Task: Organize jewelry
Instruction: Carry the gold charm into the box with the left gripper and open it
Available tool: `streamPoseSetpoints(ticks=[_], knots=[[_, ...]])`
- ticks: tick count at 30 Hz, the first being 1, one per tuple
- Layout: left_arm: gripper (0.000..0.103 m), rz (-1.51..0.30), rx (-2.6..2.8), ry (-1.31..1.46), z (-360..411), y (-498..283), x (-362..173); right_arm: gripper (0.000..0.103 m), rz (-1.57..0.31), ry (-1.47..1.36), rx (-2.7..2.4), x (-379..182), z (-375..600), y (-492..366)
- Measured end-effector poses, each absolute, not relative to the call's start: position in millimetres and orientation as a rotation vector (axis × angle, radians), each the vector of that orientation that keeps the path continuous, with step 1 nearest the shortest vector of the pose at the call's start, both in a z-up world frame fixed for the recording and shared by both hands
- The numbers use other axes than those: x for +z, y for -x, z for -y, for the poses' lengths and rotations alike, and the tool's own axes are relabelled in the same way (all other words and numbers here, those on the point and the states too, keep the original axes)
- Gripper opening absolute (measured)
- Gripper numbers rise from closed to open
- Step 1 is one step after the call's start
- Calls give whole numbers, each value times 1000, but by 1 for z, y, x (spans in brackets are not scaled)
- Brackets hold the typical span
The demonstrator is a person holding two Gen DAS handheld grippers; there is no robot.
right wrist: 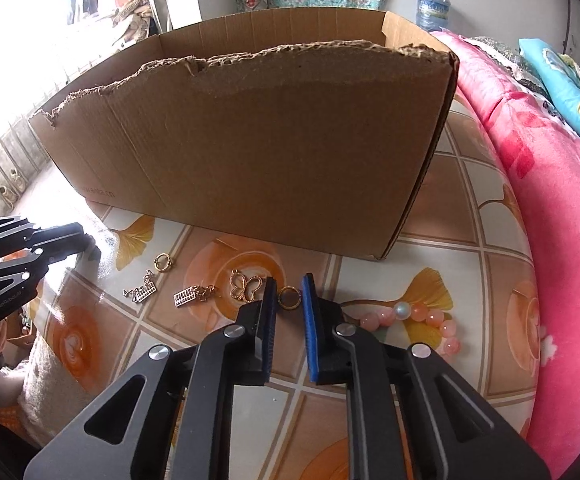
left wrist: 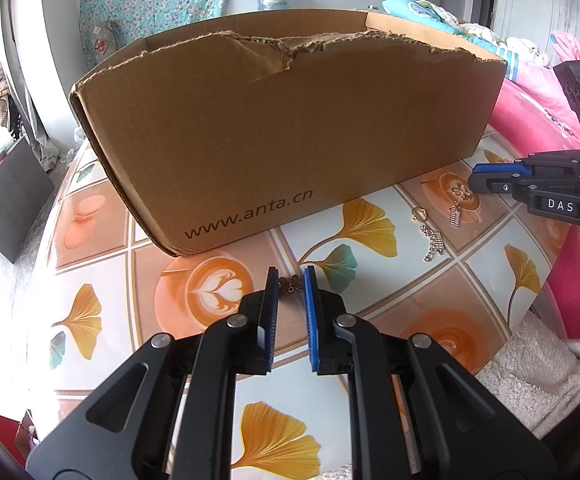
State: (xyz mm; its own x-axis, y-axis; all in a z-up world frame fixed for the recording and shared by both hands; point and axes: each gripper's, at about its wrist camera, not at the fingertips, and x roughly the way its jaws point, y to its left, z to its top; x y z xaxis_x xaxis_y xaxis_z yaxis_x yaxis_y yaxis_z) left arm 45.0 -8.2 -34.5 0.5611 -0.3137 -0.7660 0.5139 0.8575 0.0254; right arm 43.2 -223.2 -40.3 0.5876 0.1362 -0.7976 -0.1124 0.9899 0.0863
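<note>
- My left tongs [left wrist: 291, 280] point down at the table [left wrist: 101, 360], which has a cloth with yellow leaves and coffee cups on it.
- The blue pads of my left tongs are close together and pinch a small brown butterfly charm [left wrist: 291, 285] by its two wings. The charm sits low over the cloth; I cannot tell if it touches it.
- My right tongs [right wrist: 290, 291] also point down at the table, off to the right side.
- The pads of my right tongs are almost pressed together, with a gold ring [right wrist: 289, 298] between them. The pads look like they touch the ring on both sides, so I say they pinch it.
- Just left of the ring lies a gold butterfly [right wrist: 245, 287] made of thin wire.
- More to the left lie a little silver charm with rows of beads [right wrist: 184, 298], a second silver charm [right wrist: 142, 291], and a small gold hoop [right wrist: 163, 263]. They are all flat on the cloth.
- To the right of my right tongs lies a pink bead bracelet [right wrist: 430, 317] with one shiny pearl in it.
- A big brown cardboard box [right wrist: 249, 148] with a torn top edge stands on the table behind all the jewelry.
- A pink blanket [right wrist: 562, 216] lies at the right of the table.
</note>
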Motion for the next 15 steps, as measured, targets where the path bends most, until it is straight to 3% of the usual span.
streamPoseSetpoints(ticks=[15], knots=[[12, -849, -495, -249, 7, -43, -28, 12, -840, -129, 196, -11, 234, -23]])
